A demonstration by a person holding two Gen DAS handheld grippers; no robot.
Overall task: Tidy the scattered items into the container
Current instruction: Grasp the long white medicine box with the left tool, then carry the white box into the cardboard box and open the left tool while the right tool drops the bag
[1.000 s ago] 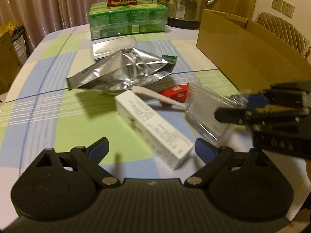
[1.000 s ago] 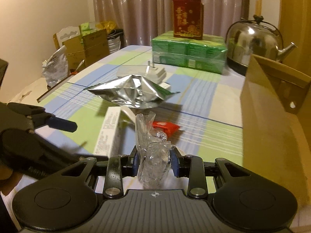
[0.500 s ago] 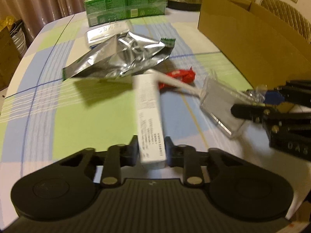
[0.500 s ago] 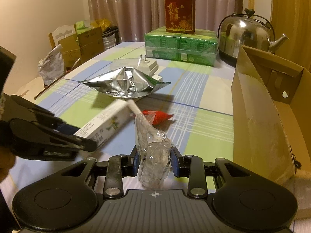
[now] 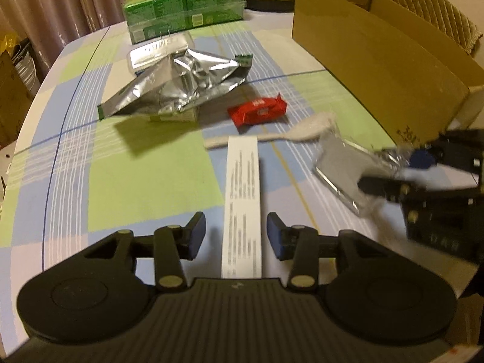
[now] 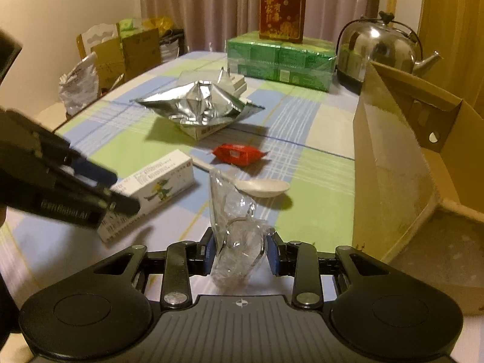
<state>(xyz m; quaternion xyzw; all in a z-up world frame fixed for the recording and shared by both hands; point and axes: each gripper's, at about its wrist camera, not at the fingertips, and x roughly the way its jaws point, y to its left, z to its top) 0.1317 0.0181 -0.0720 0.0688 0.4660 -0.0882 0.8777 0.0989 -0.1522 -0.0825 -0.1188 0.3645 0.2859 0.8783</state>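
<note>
Your left gripper (image 5: 236, 239) is opening, its pads clear of the white box (image 5: 243, 199) lying between them on the table (image 5: 145, 181). Your right gripper (image 6: 240, 252) is clamped on the clear wrapper (image 6: 236, 242), just left of the carton (image 6: 390, 166). The spoon (image 6: 257, 186) and red packet (image 6: 237, 153) lie left of the carton.

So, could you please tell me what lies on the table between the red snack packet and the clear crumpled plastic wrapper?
A white plastic spoon lies between the red snack packet and the clear crumpled plastic wrapper, plainest in the right wrist view.
</note>
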